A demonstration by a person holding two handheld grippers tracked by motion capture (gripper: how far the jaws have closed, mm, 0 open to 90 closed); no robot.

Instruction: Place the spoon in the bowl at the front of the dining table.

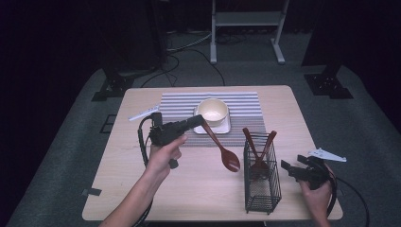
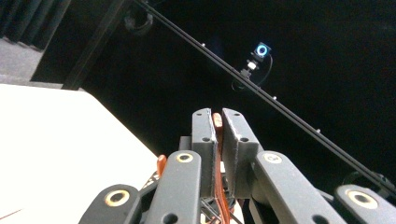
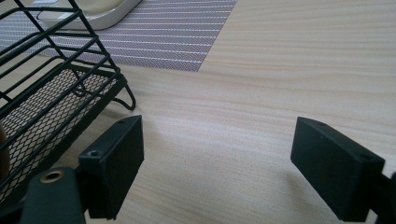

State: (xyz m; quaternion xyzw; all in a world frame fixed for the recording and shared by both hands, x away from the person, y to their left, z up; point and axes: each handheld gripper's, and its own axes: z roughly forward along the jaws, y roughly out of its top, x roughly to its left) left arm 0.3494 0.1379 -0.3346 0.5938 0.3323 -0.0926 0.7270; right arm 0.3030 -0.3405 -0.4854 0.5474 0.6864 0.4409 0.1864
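Black wire-mesh utensil caddy (image 1: 261, 177) standing near table's (image 1: 118, 165) front edge, holding two reddish wooden utensils. Right gripper (image 1: 289, 170) resting beside it, flat jaws spread wide. Left gripper (image 1: 202, 120) pinching slim handle of glossy wooden spoon (image 1: 224, 151), oval bowl hanging above table centre.

the high view looks forward and down over the whole table (image 1: 142, 189). the left gripper view tilts up, close, past the table edge into darkness. the right gripper view skims the tabletop, sharing the wire basket (image 3: 42, 93) and striped mat (image 3: 177, 37) with the high view.
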